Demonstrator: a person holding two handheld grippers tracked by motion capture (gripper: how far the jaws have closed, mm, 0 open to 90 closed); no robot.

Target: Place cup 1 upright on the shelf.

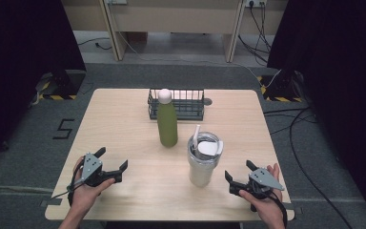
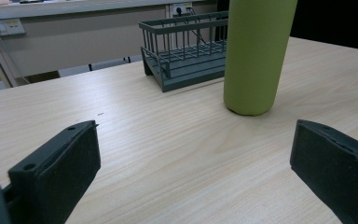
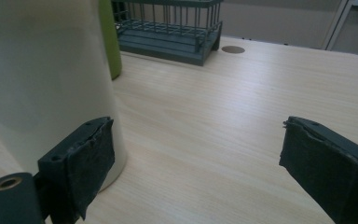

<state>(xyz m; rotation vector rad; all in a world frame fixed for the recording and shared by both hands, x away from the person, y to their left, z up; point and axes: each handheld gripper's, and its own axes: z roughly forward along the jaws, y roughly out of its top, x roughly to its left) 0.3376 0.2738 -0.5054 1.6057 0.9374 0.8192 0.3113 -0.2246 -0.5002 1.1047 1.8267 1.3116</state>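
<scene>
left gripper (image 1: 113, 161): jaws wide, nothing between them; I rest it low at the table's (image 1: 124, 119) near left; it faces the bottle
bottle (image 1: 167, 120): green, white cap, upright mid-table, just in front of the rack; well apart from my left jaws; in the left gripper view (image 2: 256, 51) it stands ahead, right of centre
rack (image 1: 176, 103): dark wire, far middle edge, empty as far as I see; probably where things go
tumbler (image 1: 203, 160): white, lid and straw, upright right of the bottle, near it
right gripper (image 1: 238, 177): jaws wide, holding nothing; tumbler wall (image 3: 42, 74) just beside its left jaw, whether touching I can't tell
how to do it well: I'd centre each body between the jaws before closing; grip low-mid, keep upright; tumbler is wide, so square the approach; lift clear of the neighbour before heading to the rack
</scene>
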